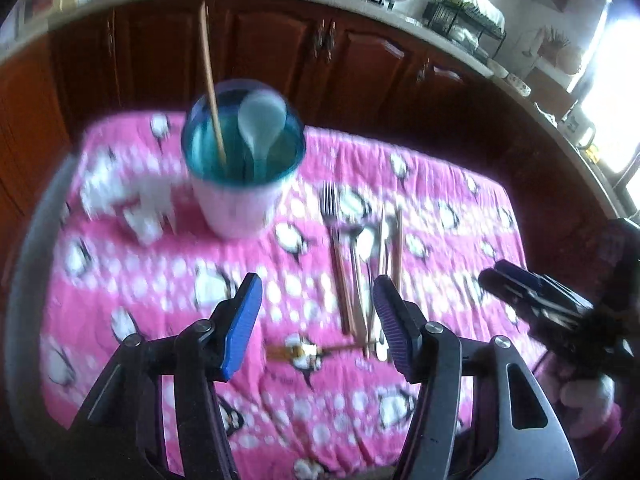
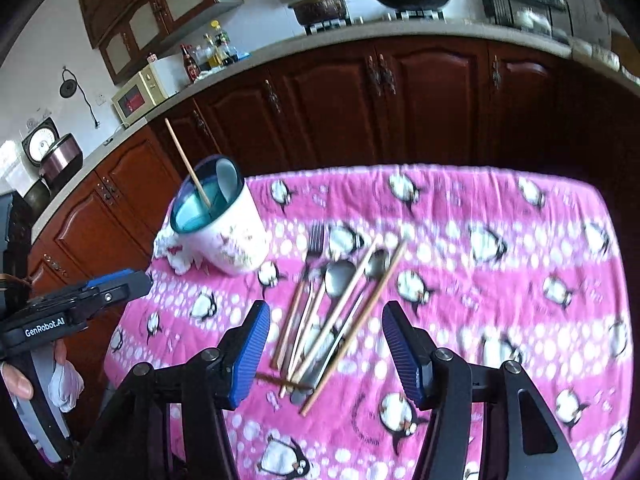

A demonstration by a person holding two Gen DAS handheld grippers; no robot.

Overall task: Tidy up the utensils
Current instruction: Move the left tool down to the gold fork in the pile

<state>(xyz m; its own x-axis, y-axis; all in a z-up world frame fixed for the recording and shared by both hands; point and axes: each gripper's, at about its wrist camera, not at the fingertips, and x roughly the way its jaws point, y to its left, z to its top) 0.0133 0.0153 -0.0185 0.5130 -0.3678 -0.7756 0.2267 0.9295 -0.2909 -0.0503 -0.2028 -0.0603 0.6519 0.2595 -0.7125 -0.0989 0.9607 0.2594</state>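
A white cup [image 1: 236,208] with a teal inside stands on the pink penguin cloth [image 1: 160,304]. It holds a wooden chopstick [image 1: 209,80] and a white spoon [image 1: 262,120]. To its right lies a pile with a fork [image 1: 330,208], metal spoons [image 1: 362,240] and chopsticks [image 1: 397,248]. My left gripper [image 1: 318,284] is open, nothing between its pads, the pile just beyond its right finger. My right gripper [image 2: 328,312] hovers open over the same pile: fork [image 2: 314,244], spoons [image 2: 340,276], chopsticks [image 2: 360,320]. The cup [image 2: 236,244] stands to the far left.
A crumpled white cloth [image 2: 172,254] lies beside the cup near the table's left edge. A dark stick [image 2: 280,380] lies crosswise under the pile's near end. Brown cabinets [image 2: 400,100] and a counter with a microwave [image 2: 140,96] run behind the table.
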